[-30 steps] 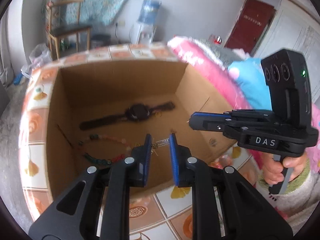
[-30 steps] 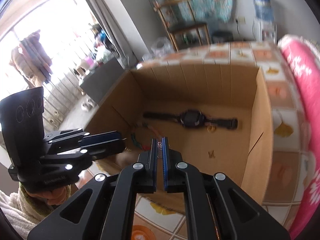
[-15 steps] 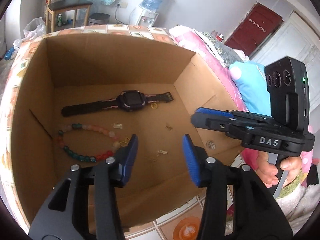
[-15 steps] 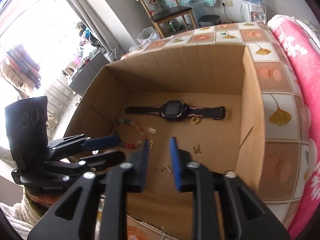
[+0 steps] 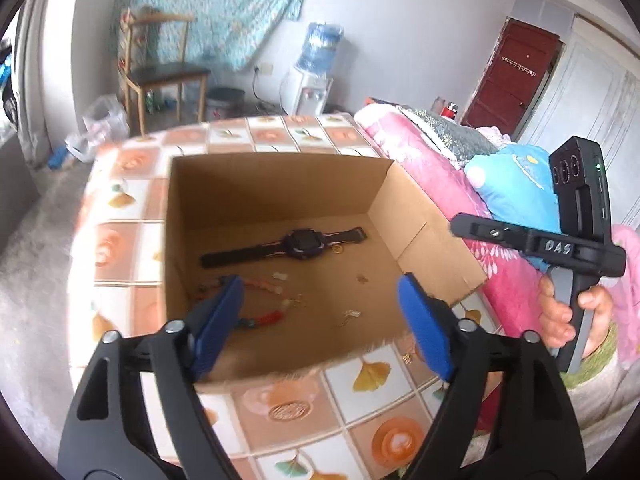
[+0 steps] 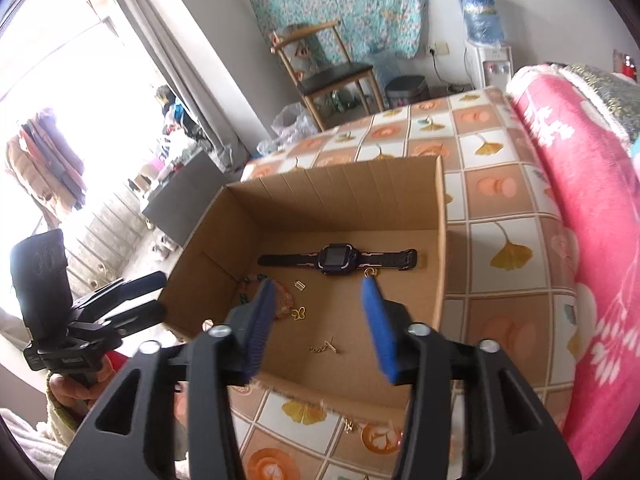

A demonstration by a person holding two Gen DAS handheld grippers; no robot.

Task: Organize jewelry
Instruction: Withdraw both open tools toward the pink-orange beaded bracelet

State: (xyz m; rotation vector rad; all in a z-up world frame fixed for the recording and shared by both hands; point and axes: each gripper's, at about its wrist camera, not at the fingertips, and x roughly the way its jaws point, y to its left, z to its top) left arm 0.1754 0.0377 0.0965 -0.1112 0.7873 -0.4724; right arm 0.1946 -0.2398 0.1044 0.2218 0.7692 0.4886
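An open cardboard box [image 5: 276, 184] [image 6: 332, 192] stands on a tiled-pattern table. On its floor lie a black watch [image 5: 296, 243] [image 6: 338, 259], a coloured bead bracelet [image 5: 262, 316] [image 6: 282, 296], a small gold chain [image 5: 348, 318] [image 6: 322, 347], a gold butterfly charm [image 6: 298, 314] and other small gold pieces. My left gripper [image 5: 320, 320] is open and empty above the box's near edge. My right gripper [image 6: 320, 328] is open and empty above the box; it also shows in the left wrist view [image 5: 460, 222] to the right of the box.
A small gold piece [image 5: 407, 357] [image 6: 349, 426] lies on the tablecloth [image 5: 360, 408] in front of the box. A pink blanket [image 6: 580, 200] lies at the right. A chair [image 5: 160, 64] and a water dispenser [image 5: 316, 68] stand at the far wall.
Both grippers have opened wide and pulled back and up from the box. The gold chain that was between them now lies on the box floor.
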